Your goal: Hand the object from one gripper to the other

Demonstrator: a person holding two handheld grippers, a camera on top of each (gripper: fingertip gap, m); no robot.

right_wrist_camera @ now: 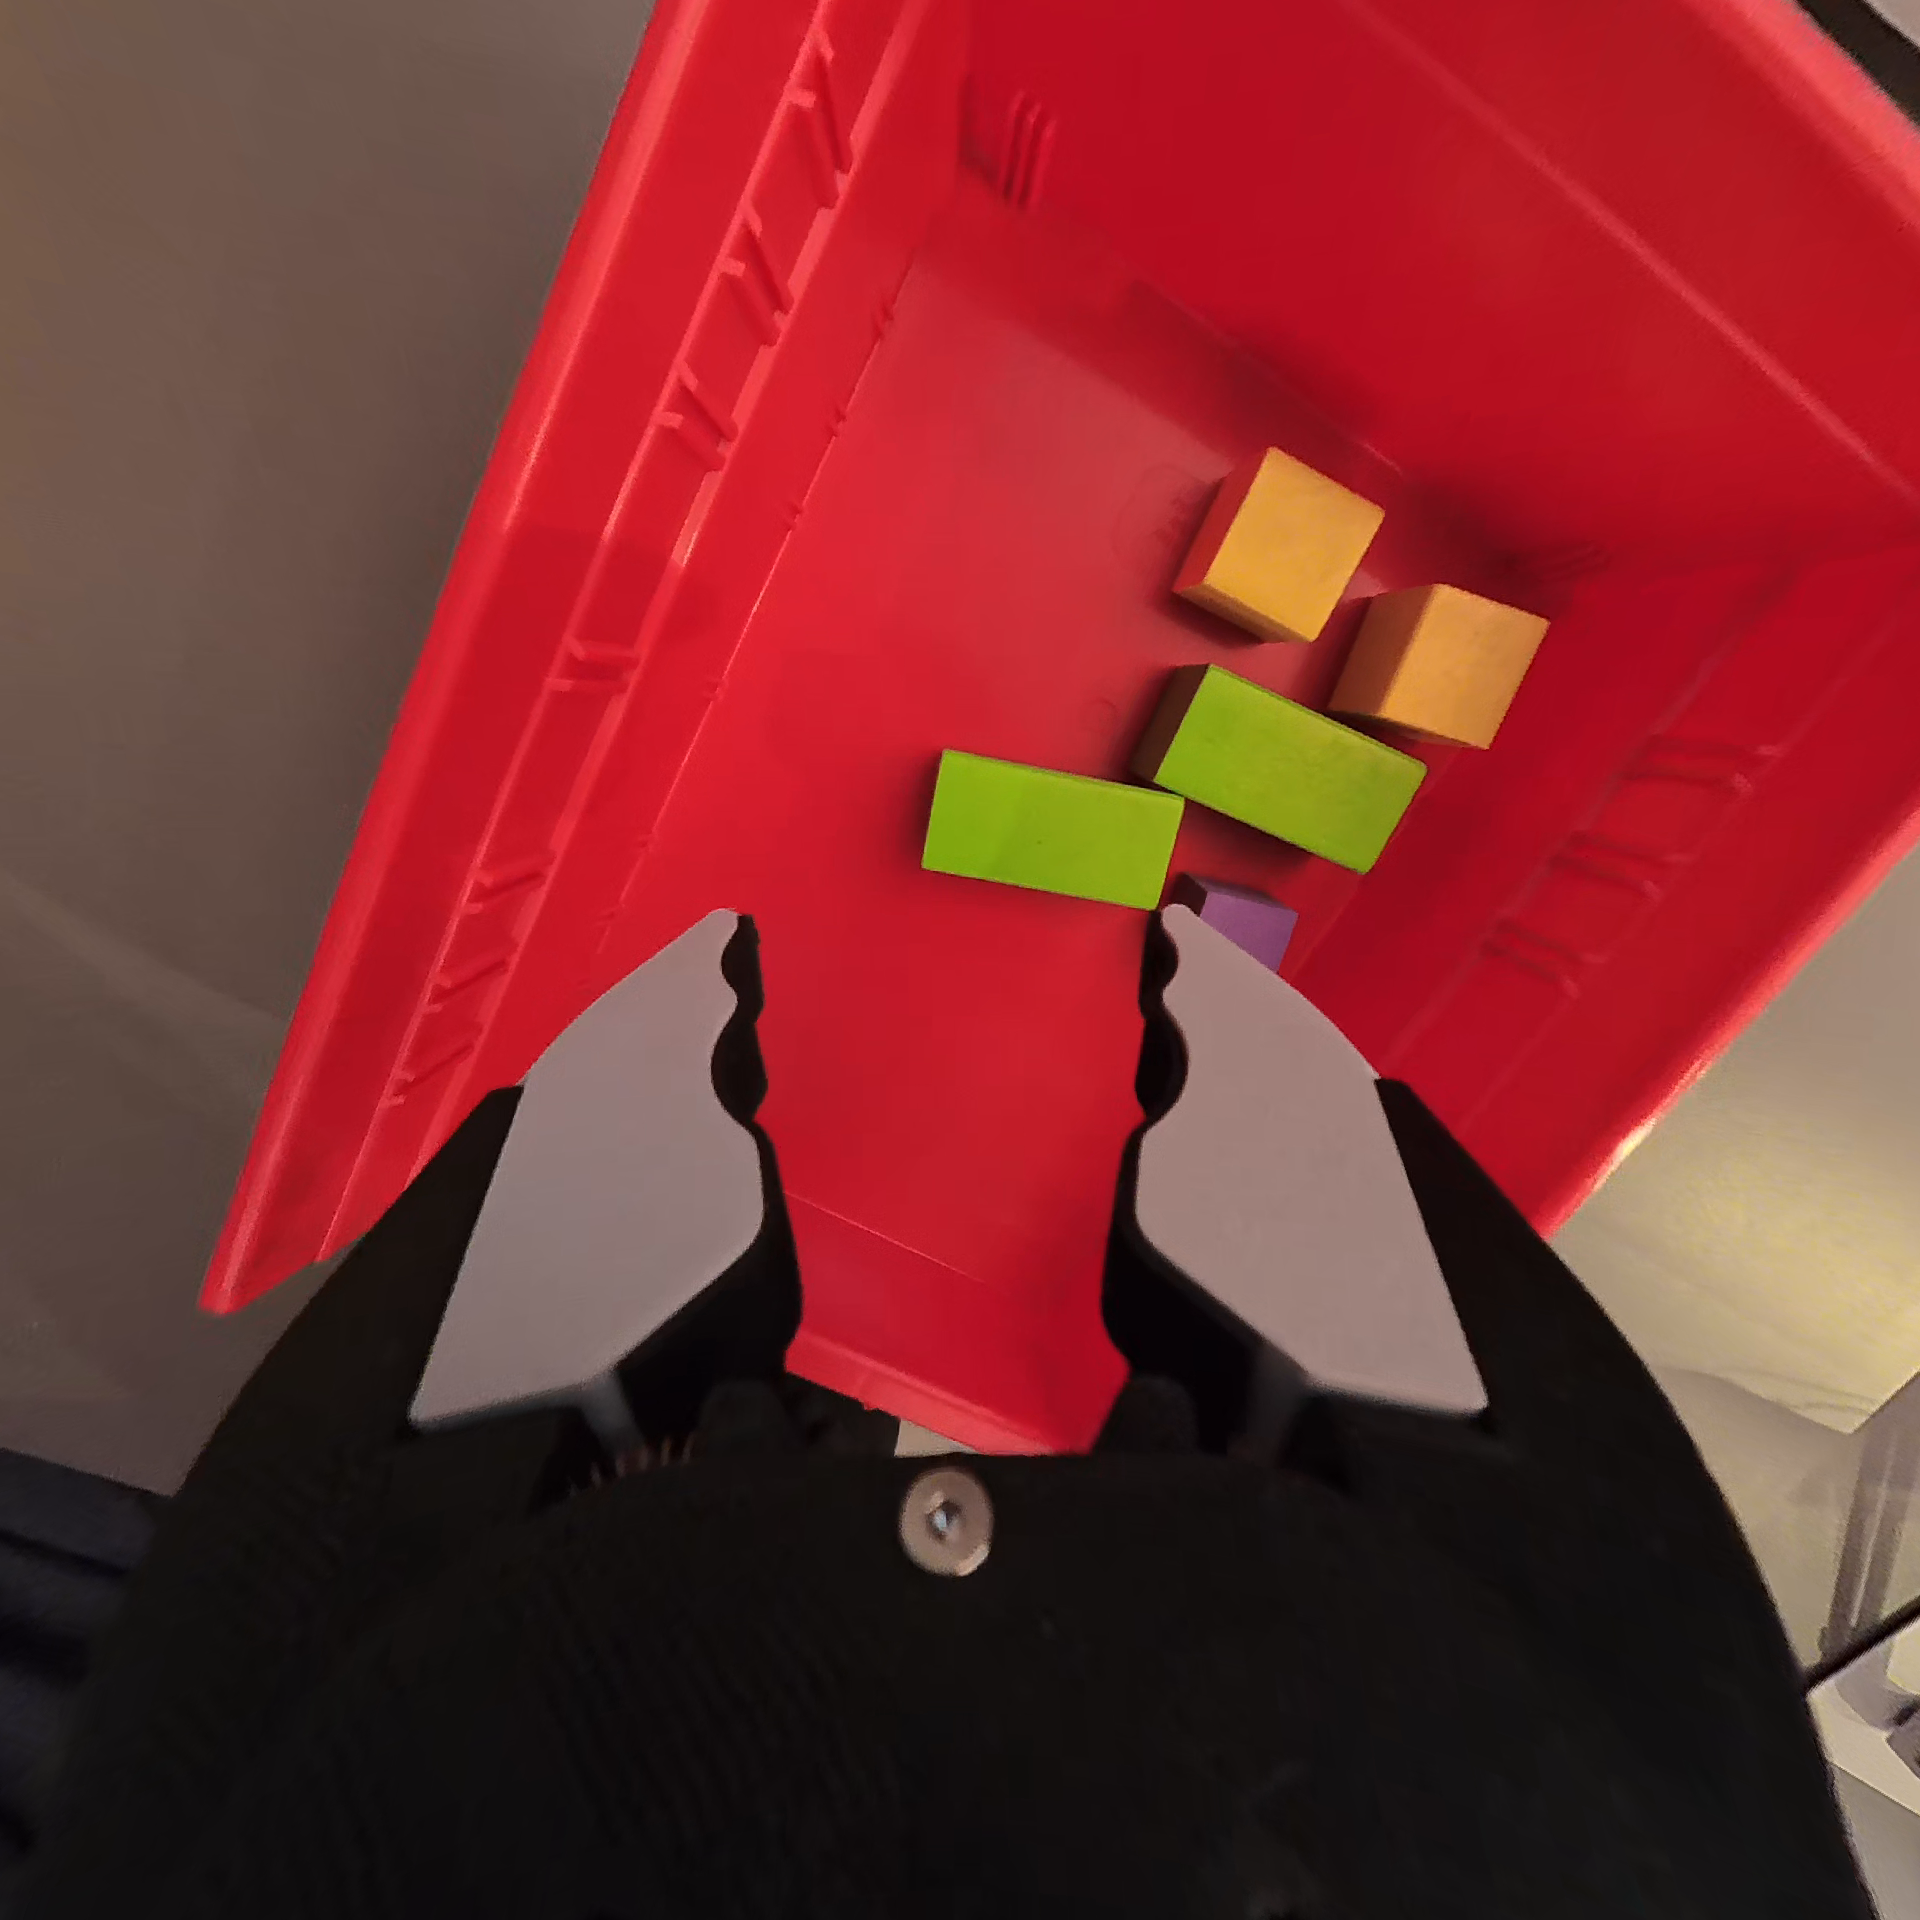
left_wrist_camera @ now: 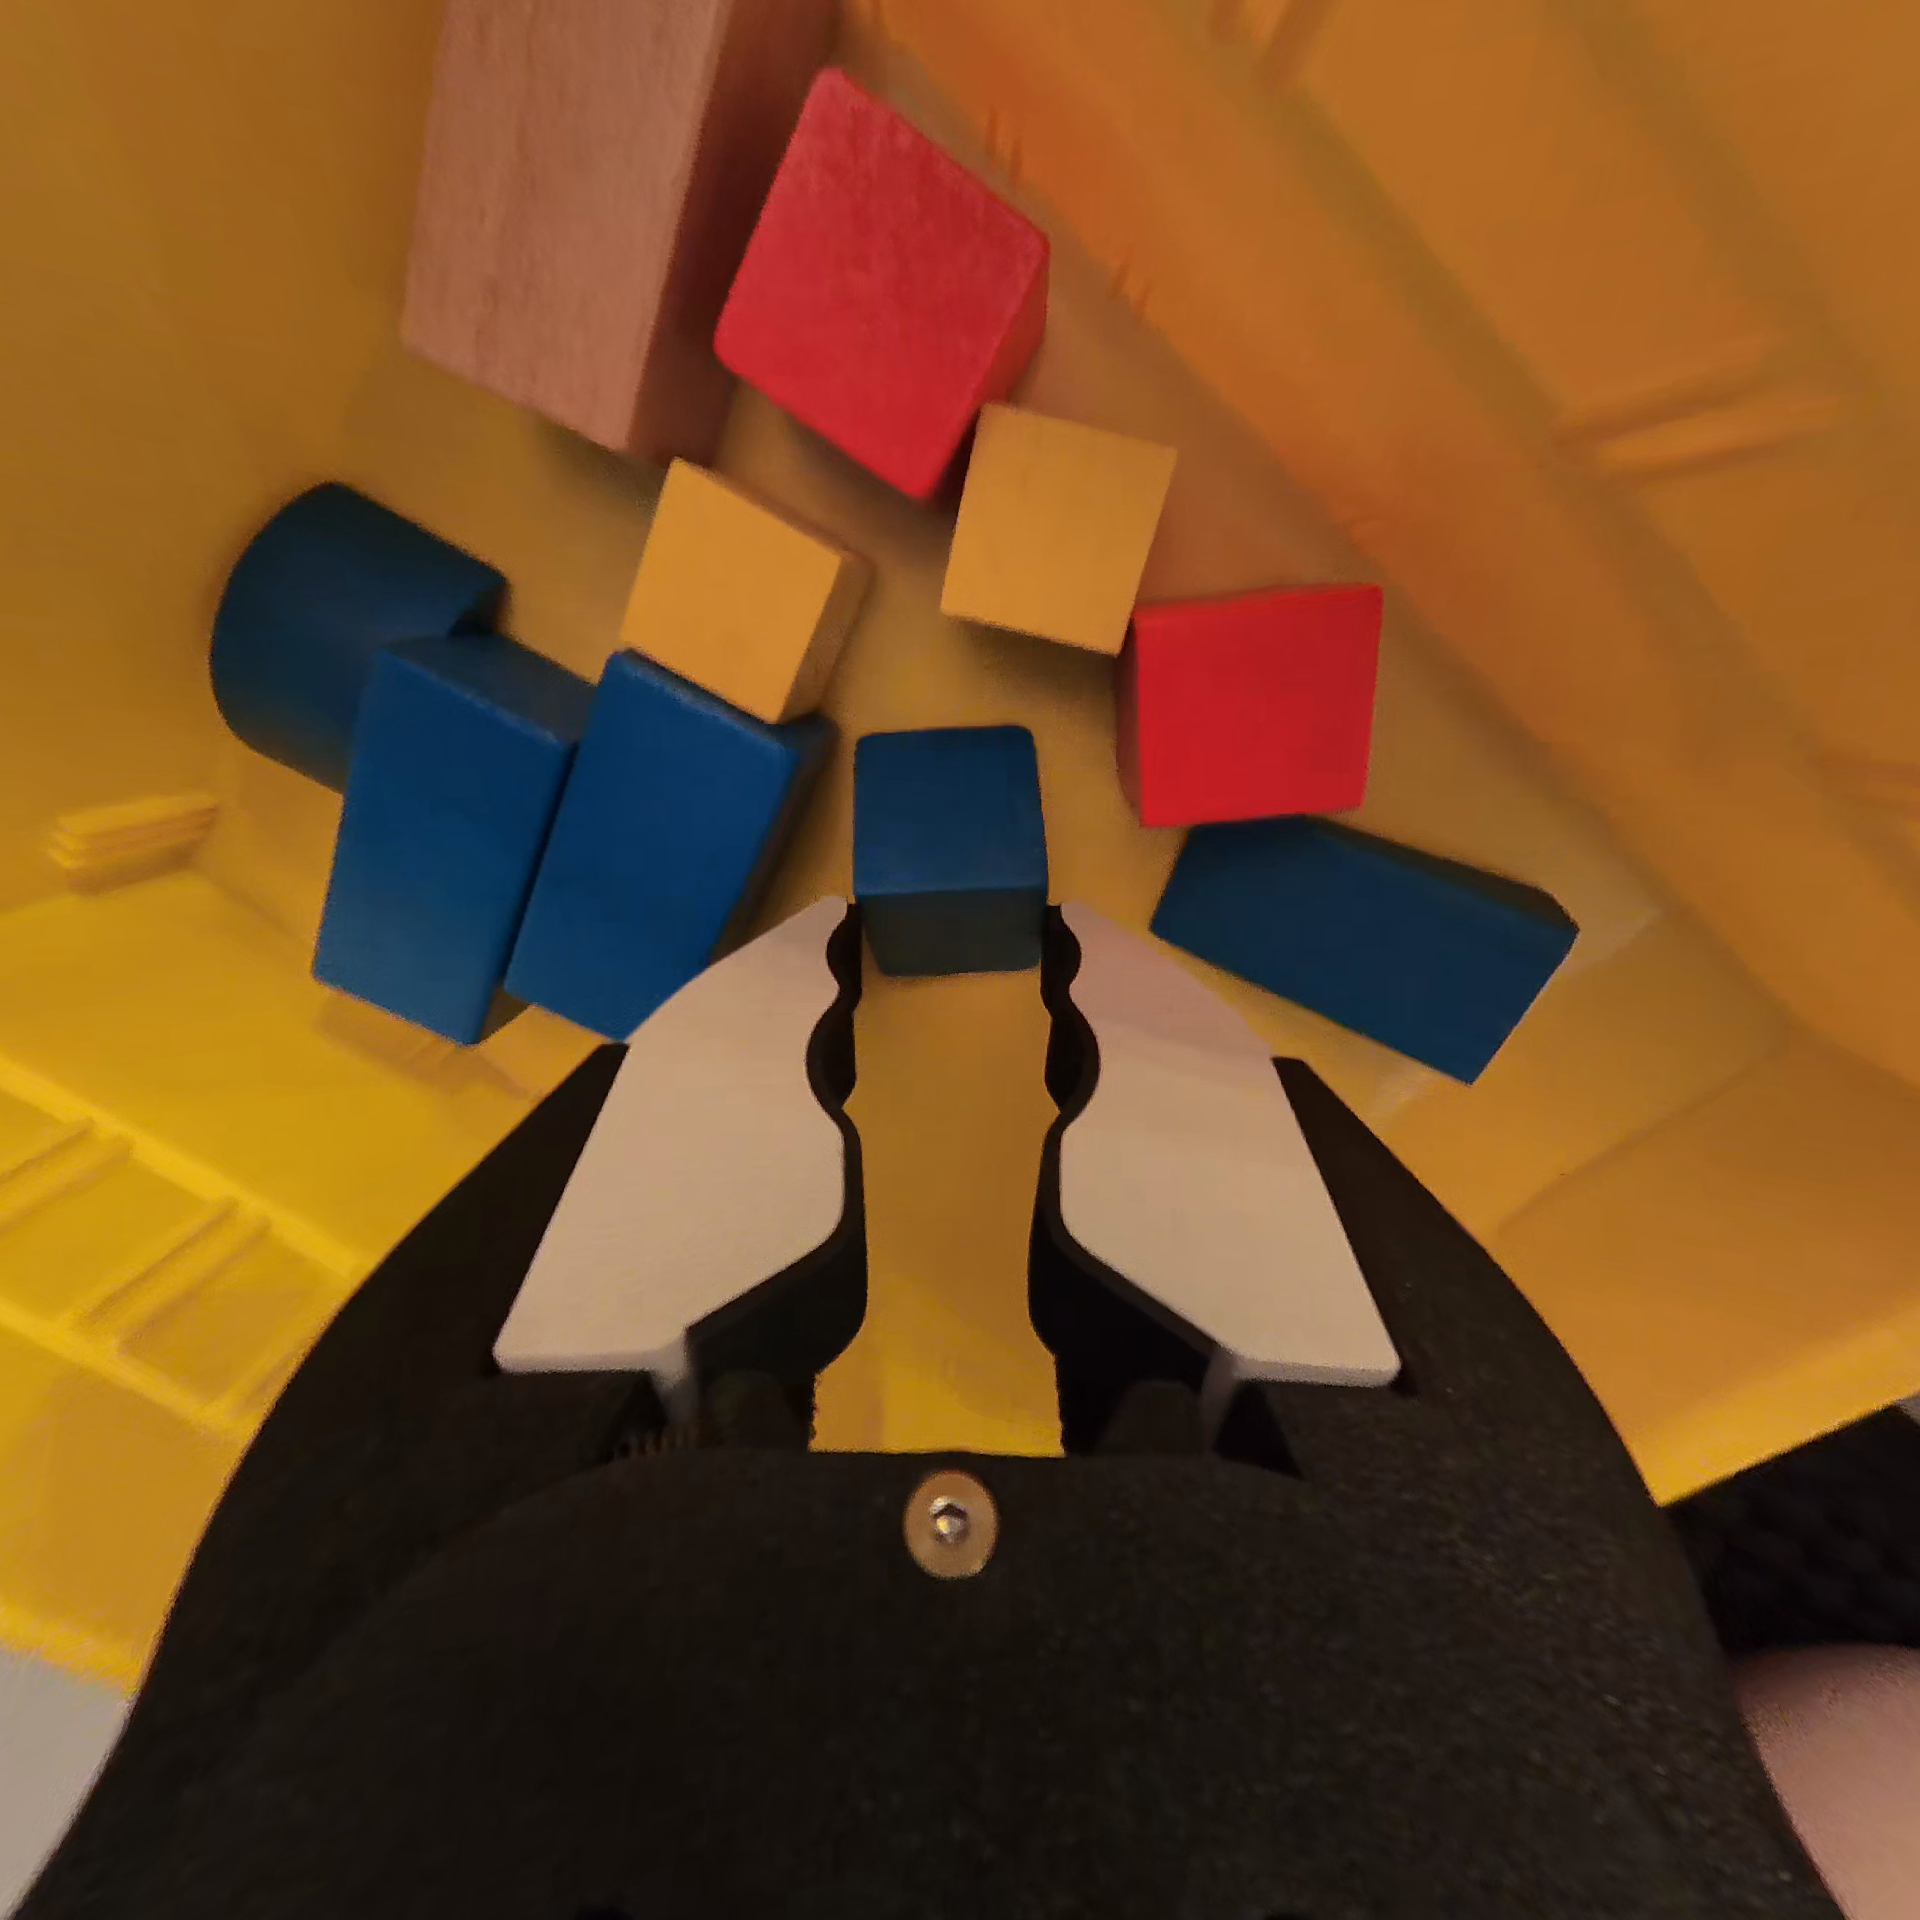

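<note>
Blue cube [left_wrist_camera: 948, 821] is sitting pinched between the left gripper's [left_wrist_camera: 951, 920] fingertips inside a yellow bin [left_wrist_camera: 156, 416], among other blue, red and yellow blocks. Over a red bin [right_wrist_camera: 914, 644], the right gripper [right_wrist_camera: 948, 925] is hanging spread wide, holding nothing, near two green blocks [right_wrist_camera: 1051, 844].

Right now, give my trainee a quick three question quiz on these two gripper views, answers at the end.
1. True or false: the left gripper has its fingertips on either side of a small blue cube.
2. What colour is the bin under the right gripper?
3. Multiple choice: how many green blocks lie in that bin? A one, B two, C four.

Key: 1 true. 2 red. 3 B, the left green block and the right green block.
</note>
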